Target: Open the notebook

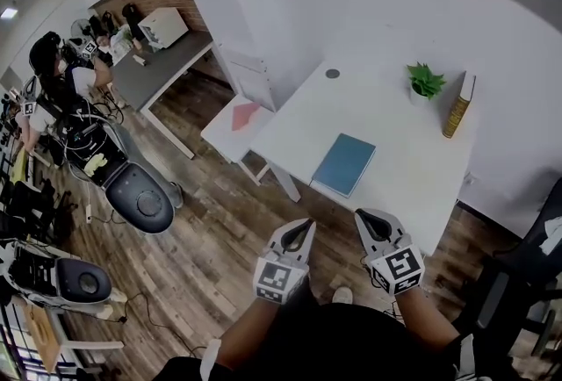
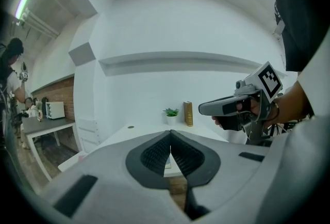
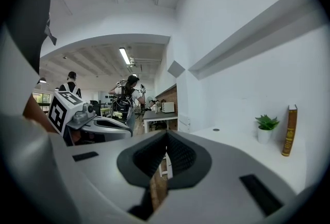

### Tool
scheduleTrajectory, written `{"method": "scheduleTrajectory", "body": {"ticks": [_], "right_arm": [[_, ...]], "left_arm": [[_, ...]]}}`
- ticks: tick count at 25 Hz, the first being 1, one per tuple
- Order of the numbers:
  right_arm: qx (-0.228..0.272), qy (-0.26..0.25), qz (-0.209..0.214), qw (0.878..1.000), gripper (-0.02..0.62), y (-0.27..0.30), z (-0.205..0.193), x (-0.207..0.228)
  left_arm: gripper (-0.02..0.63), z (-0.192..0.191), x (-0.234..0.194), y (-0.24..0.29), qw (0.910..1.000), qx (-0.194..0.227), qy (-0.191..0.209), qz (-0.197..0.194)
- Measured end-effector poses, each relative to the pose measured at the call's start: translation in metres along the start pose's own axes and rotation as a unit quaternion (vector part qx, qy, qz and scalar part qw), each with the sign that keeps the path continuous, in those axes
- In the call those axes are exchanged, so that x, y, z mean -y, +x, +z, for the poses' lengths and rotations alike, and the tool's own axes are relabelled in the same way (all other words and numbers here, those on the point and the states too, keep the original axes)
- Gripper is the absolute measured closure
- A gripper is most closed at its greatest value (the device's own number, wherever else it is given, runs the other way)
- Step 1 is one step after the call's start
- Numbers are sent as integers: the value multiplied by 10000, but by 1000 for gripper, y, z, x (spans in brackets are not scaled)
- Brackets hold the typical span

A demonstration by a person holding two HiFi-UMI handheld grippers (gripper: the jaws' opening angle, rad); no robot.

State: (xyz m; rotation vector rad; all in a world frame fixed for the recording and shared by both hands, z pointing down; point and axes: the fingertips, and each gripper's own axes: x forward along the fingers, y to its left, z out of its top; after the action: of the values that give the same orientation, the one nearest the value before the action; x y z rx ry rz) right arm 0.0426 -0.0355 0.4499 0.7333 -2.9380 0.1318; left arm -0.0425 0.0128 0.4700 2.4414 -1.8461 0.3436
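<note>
Left gripper [image 1: 305,226] and right gripper [image 1: 363,218]: both sets of jaws pressed together and empty, held side by side over the wooden floor [image 1: 219,221], short of the white table [image 1: 395,125]. The notebook [image 1: 344,163] lies closed and flat by the table's near edge. Its long axis runs away from the grippers, leaning right. A potted plant [image 1: 425,81] and an upright book [image 1: 458,105] stand well apart at the far side. Bare tabletop surrounds the notebook.
</note>
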Motion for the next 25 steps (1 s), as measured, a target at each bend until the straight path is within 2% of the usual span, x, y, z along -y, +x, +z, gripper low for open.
{"method": "scheduleTrajectory", "body": {"ticks": [5, 10, 18, 21, 25], "right_arm": [[-23, 134, -127, 9998, 594, 23, 5, 17], [-36, 115, -304, 9995, 594, 60, 13, 38], [-55, 126, -598, 9981, 594, 123, 27, 67], [-2, 98, -756, 9971, 594, 140, 33, 79], [9, 158, -1079, 9940, 594, 158, 34, 93]], "left_arm": [[601, -1, -13, 24, 9996, -11, -103, -255], [601, -5, -51, 52, 9989, -74, -288, -360], [601, 1, -120, 98, 9981, -91, -150, -593], [601, 5, -135, 121, 9965, -60, -158, -813], [600, 6, -145, 147, 9928, -65, 77, -1194]]}}
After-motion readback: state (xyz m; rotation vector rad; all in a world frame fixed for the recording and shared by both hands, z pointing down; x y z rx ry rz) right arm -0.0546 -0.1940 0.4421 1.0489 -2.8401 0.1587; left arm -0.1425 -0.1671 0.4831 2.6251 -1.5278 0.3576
